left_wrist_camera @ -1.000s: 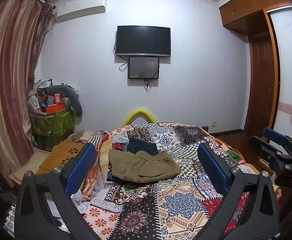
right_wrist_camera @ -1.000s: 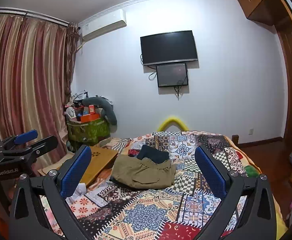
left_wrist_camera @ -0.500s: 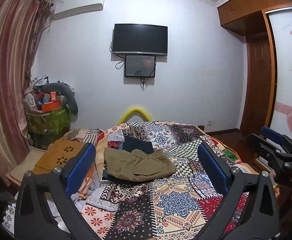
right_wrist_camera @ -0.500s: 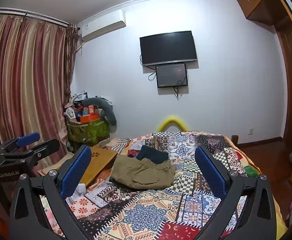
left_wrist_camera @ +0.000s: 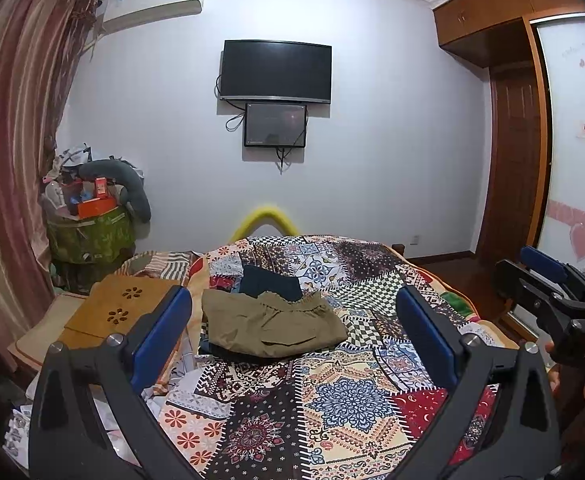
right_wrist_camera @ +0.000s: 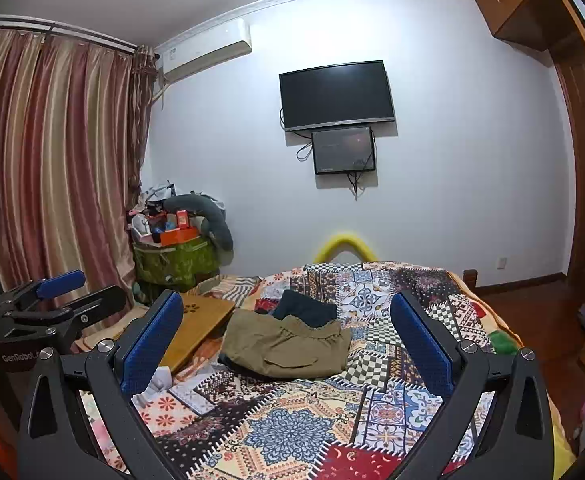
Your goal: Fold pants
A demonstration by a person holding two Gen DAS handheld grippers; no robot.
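Olive-brown pants [left_wrist_camera: 270,326] lie folded on top of a small stack of dark clothes on the patchwork bedspread [left_wrist_camera: 332,400]; they also show in the right wrist view [right_wrist_camera: 288,346]. A dark blue folded garment [left_wrist_camera: 270,282] lies just behind them. My left gripper [left_wrist_camera: 292,340] is open and empty, held back from the pants above the near part of the bed. My right gripper [right_wrist_camera: 286,344] is open and empty, likewise well short of the pants. Each gripper shows at the edge of the other's view, the right one [left_wrist_camera: 548,280] and the left one [right_wrist_camera: 52,296].
A low wooden lap table [left_wrist_camera: 120,310] stands left of the bed. A green bin heaped with clutter [left_wrist_camera: 90,236] stands by the striped curtain [left_wrist_camera: 8,160]. A TV [left_wrist_camera: 275,71] hangs on the far wall. A wooden wardrobe and door [left_wrist_camera: 512,184] are at the right.
The left wrist view has drifted a little, so the room sits slightly lower and to the left. The pants and both open grippers are otherwise unchanged.
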